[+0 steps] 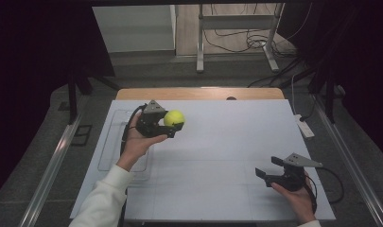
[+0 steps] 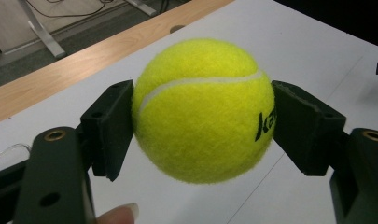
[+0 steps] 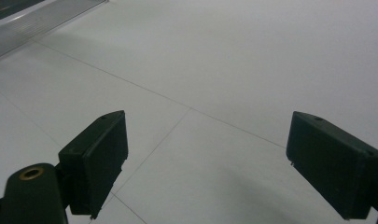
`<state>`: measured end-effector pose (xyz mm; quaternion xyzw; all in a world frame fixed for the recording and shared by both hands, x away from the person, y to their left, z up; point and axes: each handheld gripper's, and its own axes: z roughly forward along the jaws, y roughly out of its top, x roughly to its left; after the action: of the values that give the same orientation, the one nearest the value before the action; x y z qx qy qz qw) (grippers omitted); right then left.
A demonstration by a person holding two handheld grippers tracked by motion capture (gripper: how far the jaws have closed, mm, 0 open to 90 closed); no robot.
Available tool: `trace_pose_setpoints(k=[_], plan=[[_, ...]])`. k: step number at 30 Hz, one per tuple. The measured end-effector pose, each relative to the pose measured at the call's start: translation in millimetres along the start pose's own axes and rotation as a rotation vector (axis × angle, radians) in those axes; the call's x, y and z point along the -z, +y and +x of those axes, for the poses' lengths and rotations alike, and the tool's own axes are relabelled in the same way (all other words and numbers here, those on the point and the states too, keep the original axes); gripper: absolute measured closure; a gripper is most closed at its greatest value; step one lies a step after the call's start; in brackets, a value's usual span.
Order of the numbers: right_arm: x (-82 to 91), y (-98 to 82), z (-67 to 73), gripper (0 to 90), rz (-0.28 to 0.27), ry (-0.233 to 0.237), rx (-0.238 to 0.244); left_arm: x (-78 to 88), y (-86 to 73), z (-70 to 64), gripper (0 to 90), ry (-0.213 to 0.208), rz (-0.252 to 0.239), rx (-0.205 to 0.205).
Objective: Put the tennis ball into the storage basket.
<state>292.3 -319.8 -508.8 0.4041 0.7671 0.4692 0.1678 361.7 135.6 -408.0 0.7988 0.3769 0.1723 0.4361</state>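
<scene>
Left claw (image 1: 172, 126) clamped on the tennis ball (image 1: 174, 117); in the left gripper view both pads (image 2: 113, 126) press the felt at opposite sides of the ball (image 2: 203, 109), seam running across the top, ball clear of the tabletop (image 2: 312, 42) beneath. Grip looks centred and firm. A fingertip (image 2: 119, 215) shows at the bottom edge of that view.

Right claw (image 1: 268, 172) sits low over the near right part of the white tabletop (image 1: 217, 156), jaws spread wide with nothing between them; right gripper view shows bare surface and faint seam lines (image 3: 177, 121).

Step in hand, by my reading: carry phase, ball lifted and held at the left-centre of the tabletop. Next move likely calls for either a set-down or a pass toward the waiting right claw; a pass would need the ball brought level with those open jaws and the left grip kept until the right pads close.

Room to move: wide open white surface between the two claws. A shallow clear tray (image 1: 114, 142) lies under the left forearm. Far wooden edge (image 1: 198, 93) is well behind the ball; a small white device (image 1: 304, 126) rests at the right edge. Ball will roll if released carelessly.
</scene>
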Motion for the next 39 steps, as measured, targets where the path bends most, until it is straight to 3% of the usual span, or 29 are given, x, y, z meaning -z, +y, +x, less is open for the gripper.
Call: trace_pose_setpoints(k=[39], plan=[[-0.3,0.0,-0.4,12.7,0.0,-0.003,-0.002,25.8,-5.8,29.2,26.4,0.093,-0.021,0.049]])
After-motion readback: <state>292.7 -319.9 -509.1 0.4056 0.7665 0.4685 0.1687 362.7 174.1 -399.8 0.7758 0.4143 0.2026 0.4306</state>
